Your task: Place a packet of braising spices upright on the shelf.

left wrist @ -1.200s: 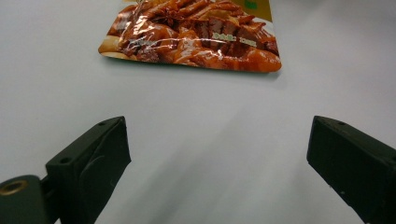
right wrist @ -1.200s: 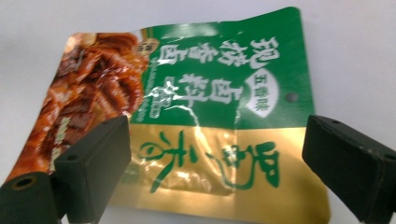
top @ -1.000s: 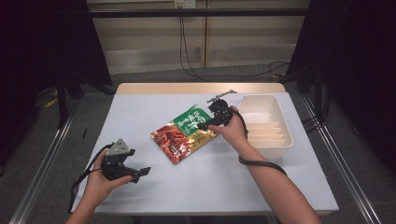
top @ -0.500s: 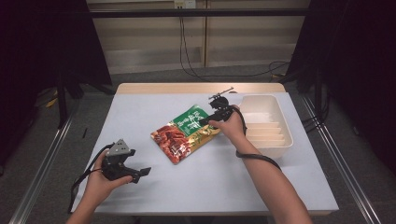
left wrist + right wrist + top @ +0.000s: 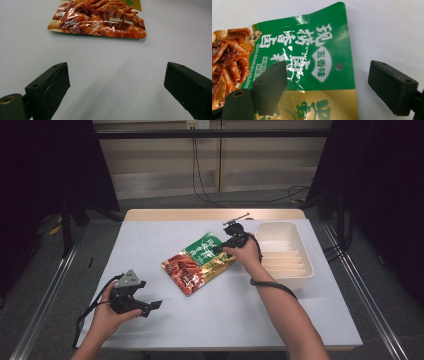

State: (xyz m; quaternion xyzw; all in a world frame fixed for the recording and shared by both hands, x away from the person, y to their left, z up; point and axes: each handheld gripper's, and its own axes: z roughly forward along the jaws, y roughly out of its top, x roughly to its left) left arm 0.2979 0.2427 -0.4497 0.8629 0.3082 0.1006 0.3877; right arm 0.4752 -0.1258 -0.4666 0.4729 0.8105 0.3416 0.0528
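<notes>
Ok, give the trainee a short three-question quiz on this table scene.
1. True or false: the right gripper has clamped the snack pouch.
2. Which stands nearer the white tray: A, the left gripper, or B, the right gripper?
3. What does the pouch lie on?

Key:
1. False: its jaws have been closing but stand open astride the pouch's green end.
2. B.
3. The table, flat, left of the tray.

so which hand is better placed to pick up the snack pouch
Right. Its tool already straddles the green top edge of the pouch, jaws open and just been closing, not yet pressing. The left tool sits near the table's front edge, apart from the pouch.
</notes>
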